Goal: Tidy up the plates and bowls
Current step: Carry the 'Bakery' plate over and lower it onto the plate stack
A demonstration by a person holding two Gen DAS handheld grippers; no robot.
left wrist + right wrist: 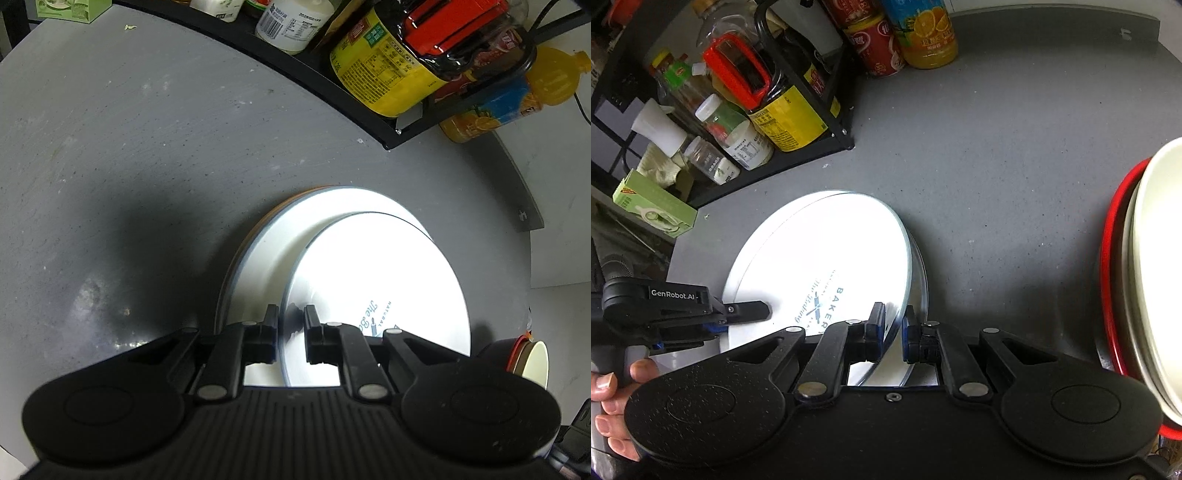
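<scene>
A white printed plate (376, 280) (827, 251) is held tilted over a larger white plate (266, 254) that lies on the grey counter (147, 147). My left gripper (290, 321) straddles the printed plate's near rim, a finger on each side. It also shows in the right wrist view (753, 312) at the plate's left edge. My right gripper (894, 325) straddles the same plate's right rim, jaws close on it. The lower plate's edge (921, 273) peeks out beneath. Stacked bowls (1152, 280), red outside and cream inside, sit at the right.
A black wire rack (798, 155) with bottles and jars stands at the back. An orange juice bottle (927, 33) and red can (875, 48) stand beside it. A green box (653, 206) lies left. A paper cup (532, 362) sits at the right.
</scene>
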